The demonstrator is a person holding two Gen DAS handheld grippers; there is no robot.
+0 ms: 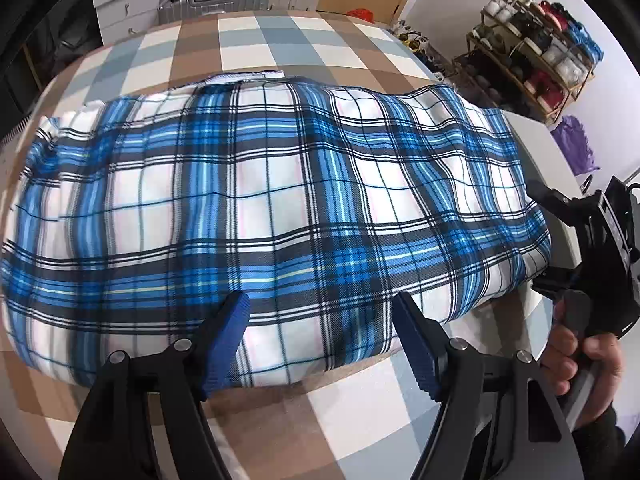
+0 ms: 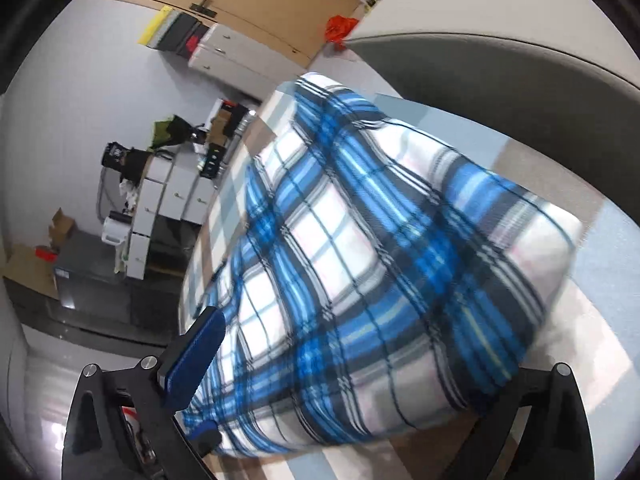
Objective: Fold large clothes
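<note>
A blue, white and black plaid garment [image 1: 272,208] lies folded in a wide band across the checked table cover [image 1: 240,40]. My left gripper [image 1: 320,332] is open over its near edge, blue-padded fingers [image 1: 228,340] spread with cloth between them. My right gripper [image 1: 576,240] is at the garment's right end, held by a hand [image 1: 580,352]. In the right wrist view the plaid garment [image 2: 380,260] fills the space between the jaws of the right gripper [image 2: 344,364]; the left blue pad [image 2: 196,360] shows, and the right finger is hidden behind cloth.
A shoe rack [image 1: 532,52] stands at the back right, with a purple bag [image 1: 576,144] below it. White drawers [image 1: 124,0] and a suitcase [image 1: 216,0] stand behind the table. Cabinets [image 2: 168,208] and boxes are off the table's side.
</note>
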